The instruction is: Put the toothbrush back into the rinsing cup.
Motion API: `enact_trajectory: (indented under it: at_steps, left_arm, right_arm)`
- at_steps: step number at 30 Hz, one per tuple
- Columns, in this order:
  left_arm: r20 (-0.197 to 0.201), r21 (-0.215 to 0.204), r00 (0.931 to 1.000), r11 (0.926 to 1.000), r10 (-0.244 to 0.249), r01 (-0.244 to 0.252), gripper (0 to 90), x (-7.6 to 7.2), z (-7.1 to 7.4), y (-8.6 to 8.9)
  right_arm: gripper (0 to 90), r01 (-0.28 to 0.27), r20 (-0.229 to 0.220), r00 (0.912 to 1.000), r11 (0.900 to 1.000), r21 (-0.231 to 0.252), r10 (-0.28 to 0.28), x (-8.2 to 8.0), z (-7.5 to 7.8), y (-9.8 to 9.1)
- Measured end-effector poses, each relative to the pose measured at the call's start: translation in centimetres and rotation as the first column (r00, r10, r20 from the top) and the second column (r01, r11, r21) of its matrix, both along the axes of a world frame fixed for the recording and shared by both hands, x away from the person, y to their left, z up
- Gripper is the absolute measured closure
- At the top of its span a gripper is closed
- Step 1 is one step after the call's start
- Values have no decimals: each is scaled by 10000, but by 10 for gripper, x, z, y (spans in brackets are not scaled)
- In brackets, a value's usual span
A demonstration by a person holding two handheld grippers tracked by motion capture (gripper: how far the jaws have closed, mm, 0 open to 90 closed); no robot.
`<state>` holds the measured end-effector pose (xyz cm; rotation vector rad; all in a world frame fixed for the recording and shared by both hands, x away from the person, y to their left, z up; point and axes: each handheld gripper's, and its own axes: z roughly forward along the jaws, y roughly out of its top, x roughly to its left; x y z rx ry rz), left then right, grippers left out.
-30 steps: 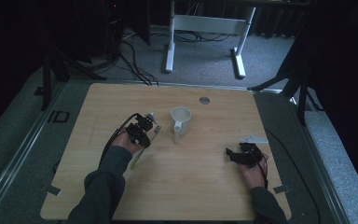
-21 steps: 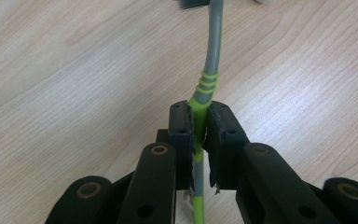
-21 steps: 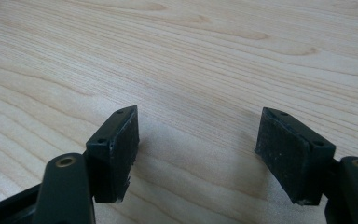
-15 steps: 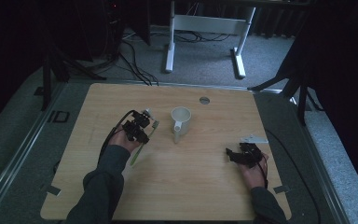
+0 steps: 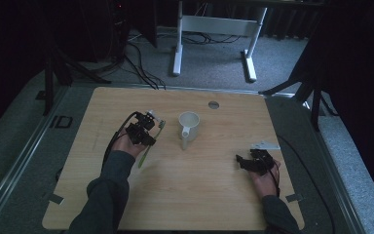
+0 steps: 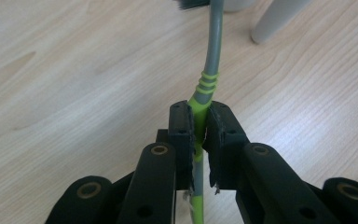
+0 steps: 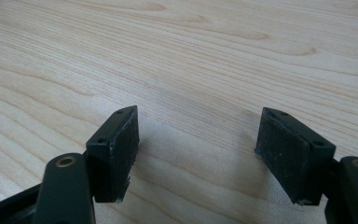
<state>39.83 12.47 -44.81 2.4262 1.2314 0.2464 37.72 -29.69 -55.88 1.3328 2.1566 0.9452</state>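
Note:
My left gripper [image 5: 148,127] is left of the table's middle, shut on a green and grey toothbrush [image 6: 209,70]. Both pads clamp the green handle, and the grey neck and dark bristles point ahead toward a white mug [image 5: 189,127]. From above, the toothbrush's green handle end [image 5: 143,155] trails back beside the hand. The mug stands upright mid-table with its handle [image 6: 275,21] toward the person. At the near right, my right gripper [image 5: 246,163] rests low over the wood, open, and its jaws [image 7: 200,135] stand wide apart with bare tabletop between them.
The wooden table [image 5: 214,195] has a round grey grommet [image 5: 214,104] at its far side and tape tabs at its near corners. Grey carpet, cables and a white desk frame [image 5: 214,29] lie beyond the far edge.
The left gripper with the toothbrush has shifted only slightly toward the mug. The right hand has stayed put.

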Motion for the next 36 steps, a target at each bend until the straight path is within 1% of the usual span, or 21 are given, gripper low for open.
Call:
enact_trajectory:
  at_steps: [6, 10, 16, 23, 25, 36]
  left_arm:
    - [360, -225, 9993, 9997, 116, -108, 812, -2, 5, 3]
    - [676, -403, 9976, 9991, 162, -135, 812, -3, 8, 4]
    - [976, -506, 9951, 9986, 173, -124, 812, -4, 11, 5]
    - [1166, -668, 9930, 9977, 166, -89, 812, -5, 12, 5]
    - [1320, -688, 9911, 9976, 191, -100, 812, -5, 13, 5]
    - [1872, -976, 9821, 9952, 221, -38, 812, -8, 17, 5]
  right_arm:
    - [295, -1, 2, 10000, 10000, -1, 1, 0, 0, 0]
    - [294, -1, -3, 10000, 10000, -2, 1, 0, 0, 0]
    - [295, 1, -2, 10000, 10000, -1, -1, 0, 0, 0]
    - [294, -2, 0, 10000, 10000, -1, 2, 0, 0, 0]
    - [295, -3, 0, 10000, 10000, -2, 3, 0, 0, 0]
    - [294, -6, 0, 10000, 10000, -1, 6, 0, 0, 0]
